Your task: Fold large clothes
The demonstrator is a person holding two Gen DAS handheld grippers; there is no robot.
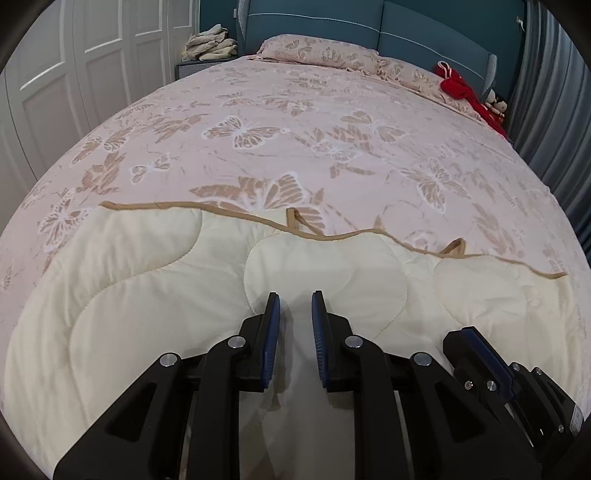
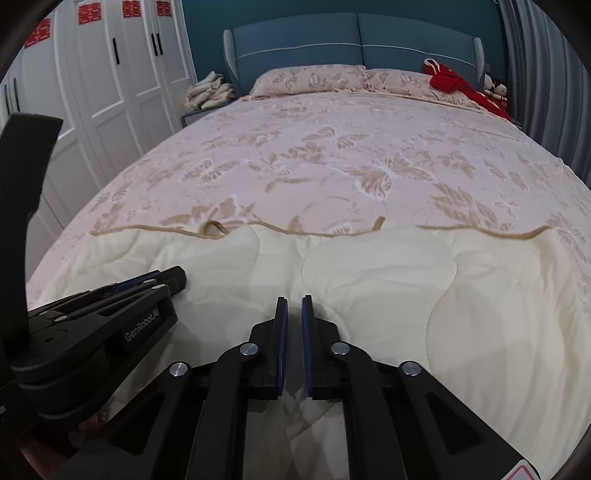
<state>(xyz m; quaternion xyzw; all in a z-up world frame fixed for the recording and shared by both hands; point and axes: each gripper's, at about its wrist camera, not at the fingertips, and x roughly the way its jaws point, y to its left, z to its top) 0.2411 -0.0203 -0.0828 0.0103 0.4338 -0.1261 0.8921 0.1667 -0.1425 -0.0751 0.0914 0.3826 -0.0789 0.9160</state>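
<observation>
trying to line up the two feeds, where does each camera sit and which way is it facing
Left wrist: rides the left hand-held gripper, facing the headboard across the cream quilt; its own fingers show, and the right hand-held gripper at lower right.
Right wrist: rides the right hand-held gripper, facing the same way; the left hand-held gripper shows at left.
Shared: quilt, butterfly bedspread, red garment.

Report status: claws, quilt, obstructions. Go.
Left claw and right claw open, side by side over cream quilt. Quilt spread flat on bed. Nothing obstructing.
</observation>
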